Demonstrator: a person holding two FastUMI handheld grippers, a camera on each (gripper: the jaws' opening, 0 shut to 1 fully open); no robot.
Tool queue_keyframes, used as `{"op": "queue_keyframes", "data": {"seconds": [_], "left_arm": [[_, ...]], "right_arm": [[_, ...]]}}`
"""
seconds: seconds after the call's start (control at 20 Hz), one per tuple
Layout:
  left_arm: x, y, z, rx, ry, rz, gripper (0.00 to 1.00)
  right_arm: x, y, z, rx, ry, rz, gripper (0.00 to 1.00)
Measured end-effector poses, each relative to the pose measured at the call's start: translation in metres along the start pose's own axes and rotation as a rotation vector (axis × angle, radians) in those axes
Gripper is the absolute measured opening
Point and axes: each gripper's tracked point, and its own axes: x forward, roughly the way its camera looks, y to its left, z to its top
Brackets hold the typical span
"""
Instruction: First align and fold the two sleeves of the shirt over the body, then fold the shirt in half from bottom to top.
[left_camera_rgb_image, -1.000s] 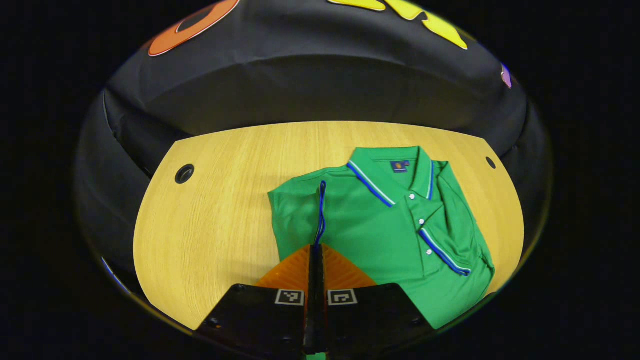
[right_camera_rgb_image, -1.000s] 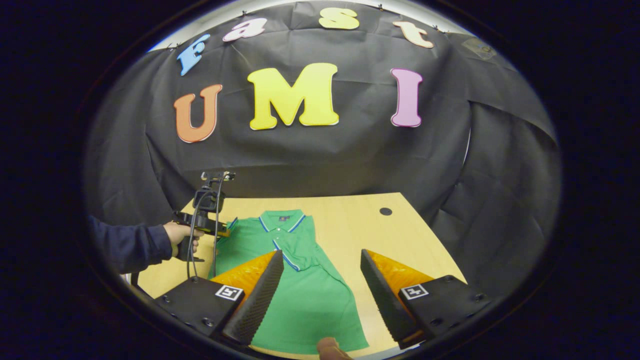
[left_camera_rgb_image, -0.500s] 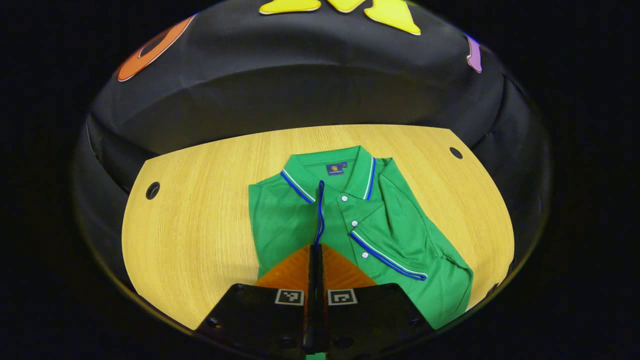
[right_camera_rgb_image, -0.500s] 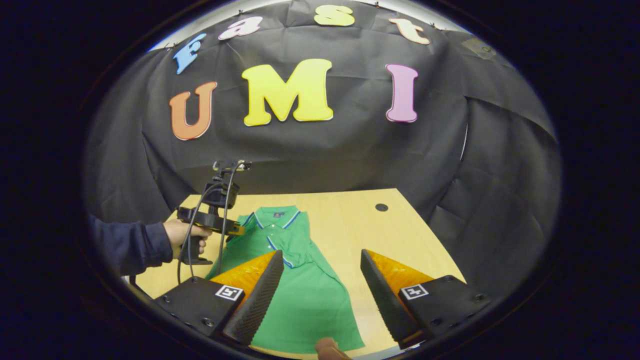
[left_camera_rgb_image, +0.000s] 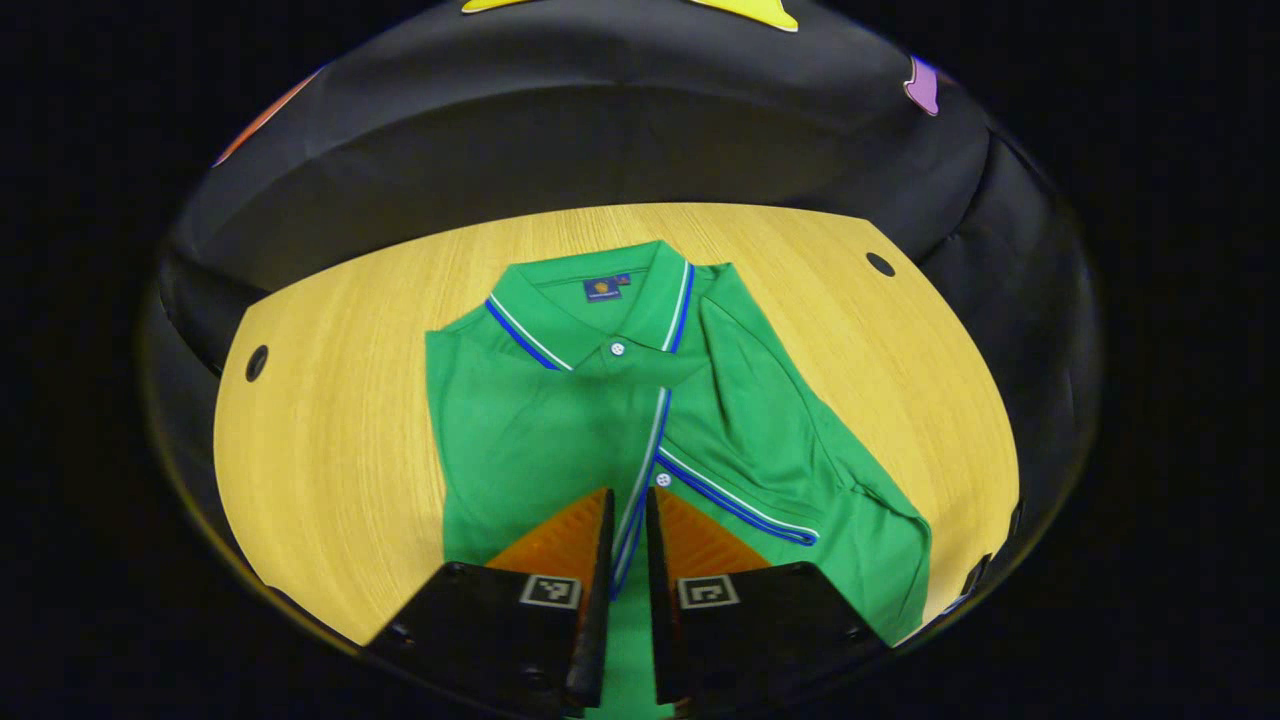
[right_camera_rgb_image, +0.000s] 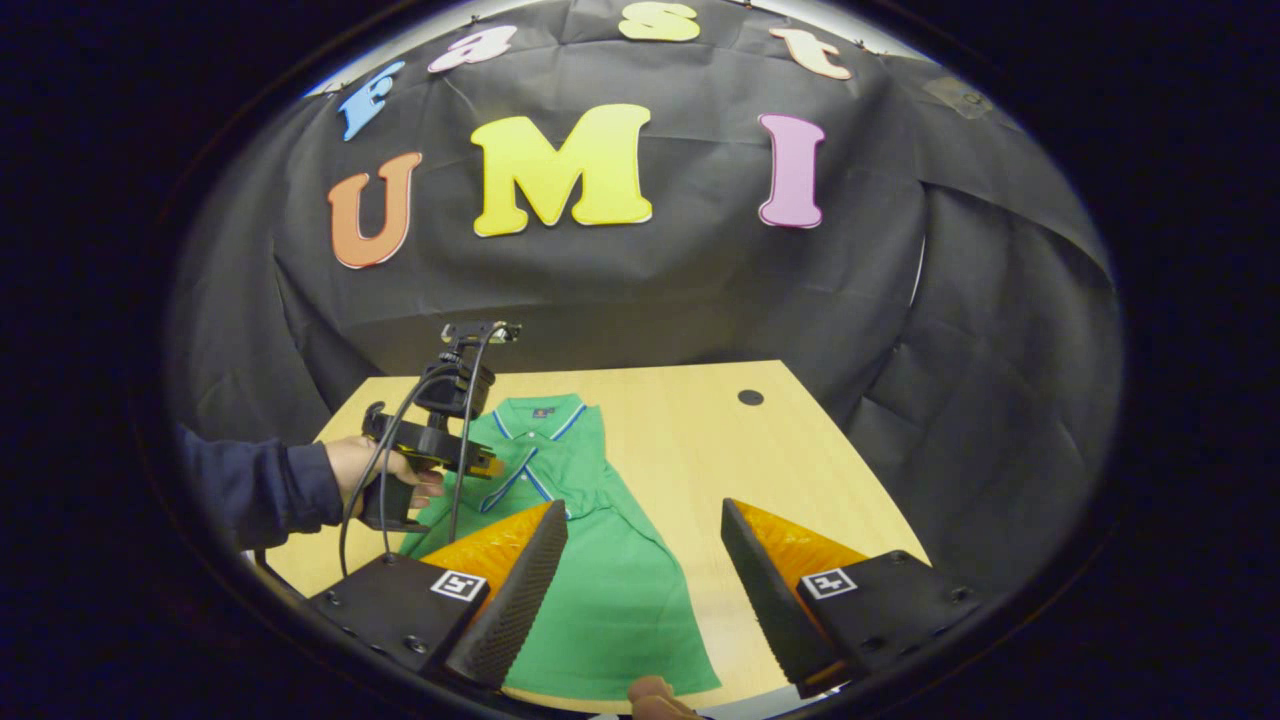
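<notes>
At the left of the right gripper view, a hand (right_camera_rgb_image: 375, 475) in a dark sleeve (right_camera_rgb_image: 255, 495) holds the left gripper (left_camera_rgb_image: 626, 520) over the green shirt (left_camera_rgb_image: 560, 420), fingers parted only narrowly with the blue-striped sleeve edge (left_camera_rgb_image: 640, 470) lying in the gap, though whether they still pinch it cannot be told. Across the wooden table (left_camera_rgb_image: 320, 420) the shirt lies flat, collar toward the booth wall, its other sleeve already folded over the body. Further right, the right gripper (right_camera_rgb_image: 645, 560) hangs wide apart and empty above the shirt's lower part.
</notes>
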Motion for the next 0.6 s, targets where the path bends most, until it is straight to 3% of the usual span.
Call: {"op": "queue_keyframes", "data": {"seconds": [0.1,0.2,0.3,0.35,0.45,0.5,0.55,0.6], "left_arm": [[-0.005,0.002,0.003,-0.017,-0.012,0.008,0.41],[-0.013,0.005,0.005,-0.044,-0.019,0.017,0.49],[-0.025,0.012,0.003,-0.055,-0.015,0.037,0.81],[-0.029,0.011,-0.018,-0.058,-0.017,0.052,0.83],[-0.042,0.026,-0.018,-0.053,-0.021,0.075,0.83],[-0.05,0.03,-0.028,-0.052,-0.018,0.08,0.94],[-0.056,0.035,-0.041,-0.057,-0.01,0.091,0.87],[-0.061,0.04,-0.055,-0.071,0.003,0.1,0.9]], "right_arm": [[0.002,-0.004,-0.003,-0.004,0.008,-0.011,0.98],[0.006,-0.009,-0.006,0.001,0.025,-0.026,0.98],[0.007,-0.013,-0.014,0.004,0.056,-0.031,0.98],[0.008,-0.014,-0.018,0.004,0.068,-0.022,0.98],[0.012,-0.017,-0.033,-0.004,0.11,-0.009,0.98],[0.016,-0.017,-0.041,-0.003,0.135,-0.002,0.98],[0.018,-0.019,-0.05,-0.003,0.157,0.003,0.98],[0.021,-0.02,-0.059,-0.009,0.171,0.009,0.98]]}}
